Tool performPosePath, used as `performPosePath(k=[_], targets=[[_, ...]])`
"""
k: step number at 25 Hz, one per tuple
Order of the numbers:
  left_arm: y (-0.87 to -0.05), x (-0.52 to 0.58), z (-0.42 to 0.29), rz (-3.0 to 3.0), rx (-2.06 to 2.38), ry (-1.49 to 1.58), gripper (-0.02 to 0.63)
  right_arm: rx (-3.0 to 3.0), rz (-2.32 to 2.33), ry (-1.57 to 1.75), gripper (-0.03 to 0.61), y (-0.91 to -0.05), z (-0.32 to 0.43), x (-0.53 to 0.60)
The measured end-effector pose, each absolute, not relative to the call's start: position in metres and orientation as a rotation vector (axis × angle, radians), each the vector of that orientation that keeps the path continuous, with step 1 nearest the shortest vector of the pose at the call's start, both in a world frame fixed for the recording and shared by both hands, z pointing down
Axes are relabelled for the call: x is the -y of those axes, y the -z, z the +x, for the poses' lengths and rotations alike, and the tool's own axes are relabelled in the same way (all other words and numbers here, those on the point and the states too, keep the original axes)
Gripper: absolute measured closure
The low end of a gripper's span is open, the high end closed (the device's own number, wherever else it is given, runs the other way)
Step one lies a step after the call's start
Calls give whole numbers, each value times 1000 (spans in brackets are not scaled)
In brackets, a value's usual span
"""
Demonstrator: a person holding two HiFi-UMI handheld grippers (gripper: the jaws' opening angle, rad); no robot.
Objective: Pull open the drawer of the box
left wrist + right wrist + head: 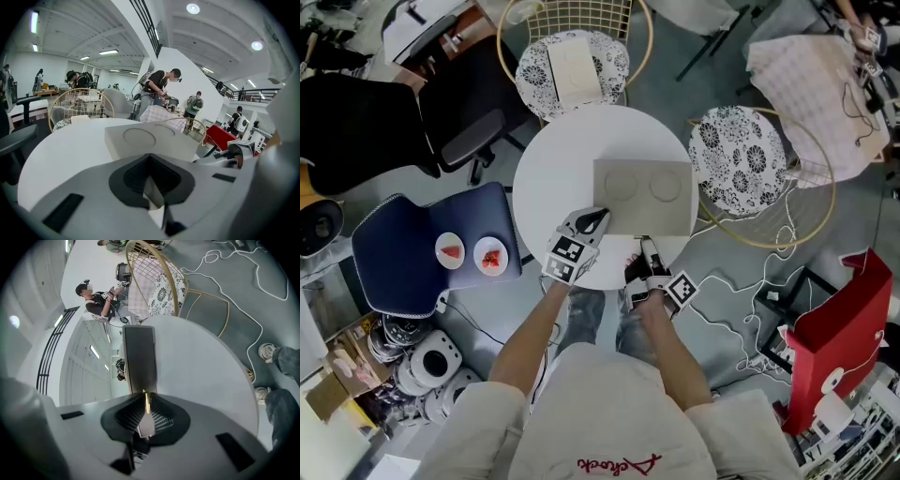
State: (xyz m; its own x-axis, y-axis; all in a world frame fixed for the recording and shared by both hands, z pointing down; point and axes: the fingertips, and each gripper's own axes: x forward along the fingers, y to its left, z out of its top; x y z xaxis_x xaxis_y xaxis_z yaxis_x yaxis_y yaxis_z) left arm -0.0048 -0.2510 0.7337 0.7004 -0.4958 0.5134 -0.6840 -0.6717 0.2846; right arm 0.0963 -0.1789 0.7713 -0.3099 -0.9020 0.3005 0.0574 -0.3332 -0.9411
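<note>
A flat grey box (642, 197) with two round marks on its lid lies on the round white table (553, 178). In the head view my right gripper (645, 247) meets the middle of the box's near edge. In the right gripper view its jaws are shut on a thin gold pull tab (147, 401) at the dark drawer front (139, 359). The drawer looks flush with the box. My left gripper (598, 218) is at the box's near left corner, jaws shut and empty. In the left gripper view the box (150, 140) lies just ahead of that gripper (151, 180).
Two wire chairs with patterned cushions (572, 66) (741, 159) stand behind and to the right of the table. A navy chair (431, 248) at the left holds two small plates. White cables (750, 291) trail on the floor, and a red box (844, 328) stands at the right.
</note>
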Motion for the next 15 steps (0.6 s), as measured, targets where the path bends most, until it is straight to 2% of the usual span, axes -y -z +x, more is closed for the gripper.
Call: performPosePath(k=[15], targets=[[-733, 253, -6, 2435, 920, -546, 602, -1146, -1196, 1746, 541, -772, 96, 135]])
